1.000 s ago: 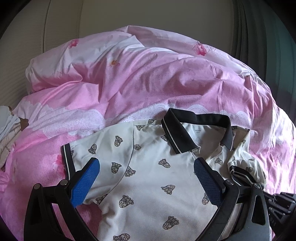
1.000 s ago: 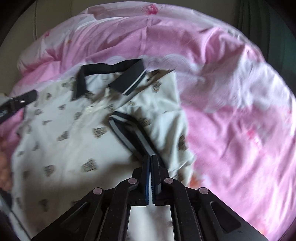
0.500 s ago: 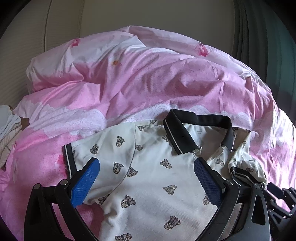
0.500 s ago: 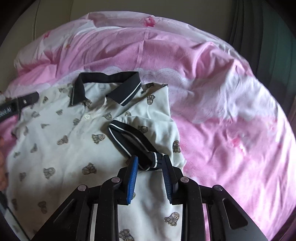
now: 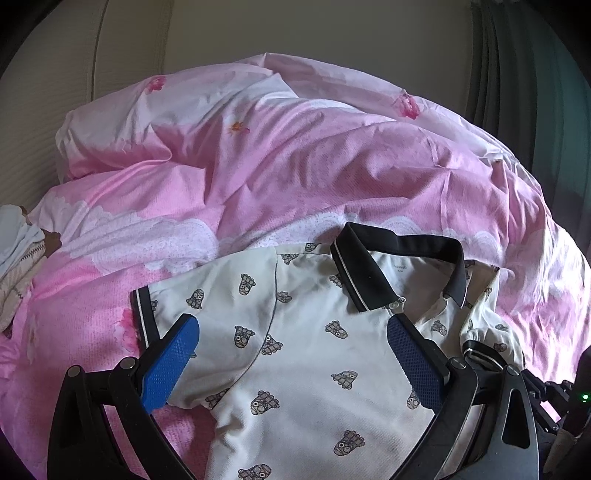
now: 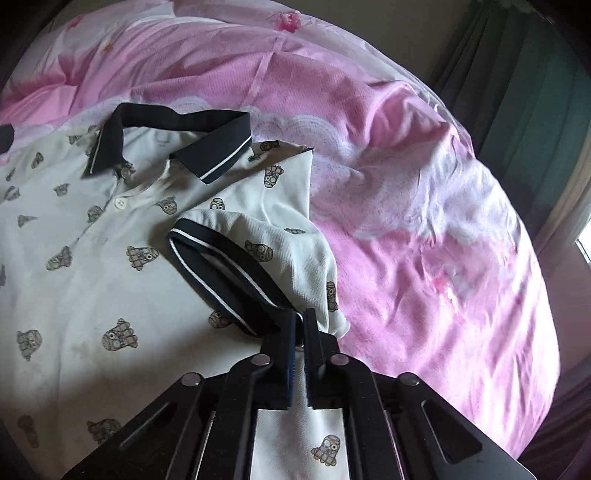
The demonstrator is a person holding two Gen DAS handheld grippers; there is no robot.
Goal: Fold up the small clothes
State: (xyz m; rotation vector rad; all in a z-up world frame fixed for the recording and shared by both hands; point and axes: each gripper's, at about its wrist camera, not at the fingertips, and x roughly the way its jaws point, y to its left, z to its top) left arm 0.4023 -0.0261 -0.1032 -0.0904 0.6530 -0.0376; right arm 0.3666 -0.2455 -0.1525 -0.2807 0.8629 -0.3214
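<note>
A small white polo shirt (image 5: 303, 354) with a cartoon print and a black collar (image 5: 399, 258) lies face up on a pink duvet (image 5: 295, 166). My left gripper (image 5: 291, 362) is open and hovers over the shirt's chest, its blue pads (image 5: 170, 362) apart, near the flat left sleeve (image 5: 147, 314). In the right wrist view the shirt (image 6: 92, 258) has its right sleeve (image 6: 258, 258) folded over the chest. My right gripper (image 6: 299, 332) is shut on that sleeve's black cuff (image 6: 229, 280).
The pink duvet (image 6: 424, 221) is rumpled and rises behind the shirt. A white garment (image 5: 14, 251) lies at the far left edge. A beige headboard (image 5: 258, 29) is behind, and dark green curtains (image 6: 517, 74) hang at the right.
My right gripper opened half a second ago, then shut again on the sleeve cuff. The left gripper stayed open and shifted only slightly over the shirt.
</note>
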